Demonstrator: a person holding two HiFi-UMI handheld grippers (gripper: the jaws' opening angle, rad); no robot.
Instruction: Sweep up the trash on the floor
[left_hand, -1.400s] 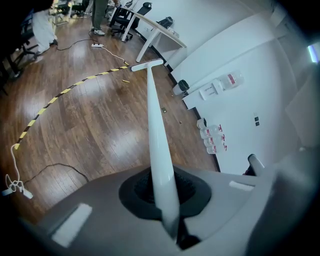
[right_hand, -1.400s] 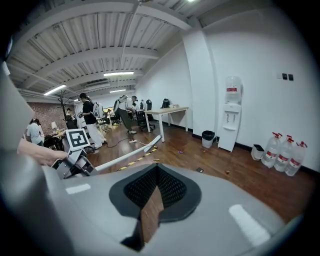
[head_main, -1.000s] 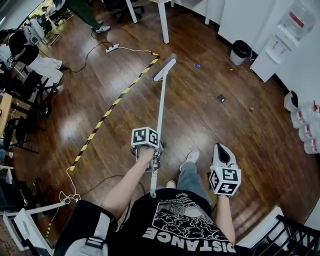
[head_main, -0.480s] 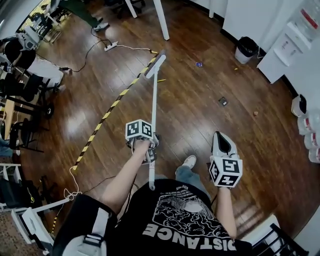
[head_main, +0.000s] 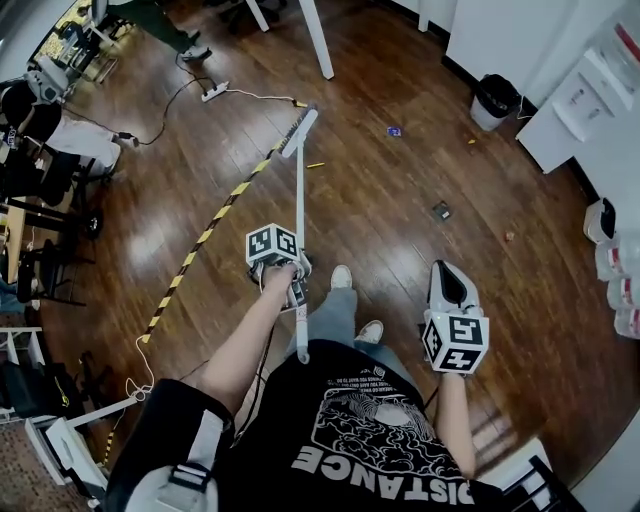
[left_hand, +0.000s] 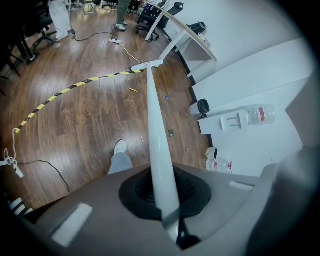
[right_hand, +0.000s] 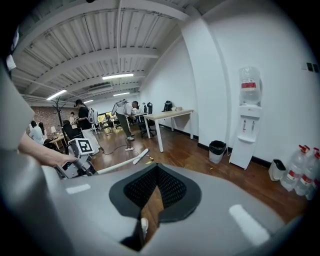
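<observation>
We hold the broom w/ our L gripper. Its jaws are shut tight on the white stick part, low down nr the end. The broom leans out in front of us. The broom head is down at the wood floor, right by the end of the yellow & black tape. A small yellow bit lies just beside the head. More trash lies off to the right, well apart: a blue bit, a dark square bit & a tiny orange bit. A black bin stands far off on that side too. Our R gripper hangs at our right side & points fwd. Its jaws are pulled together w/ only a thin slit, & nothing is in them. Our shoes stand between the 2 grippers.
</observation>
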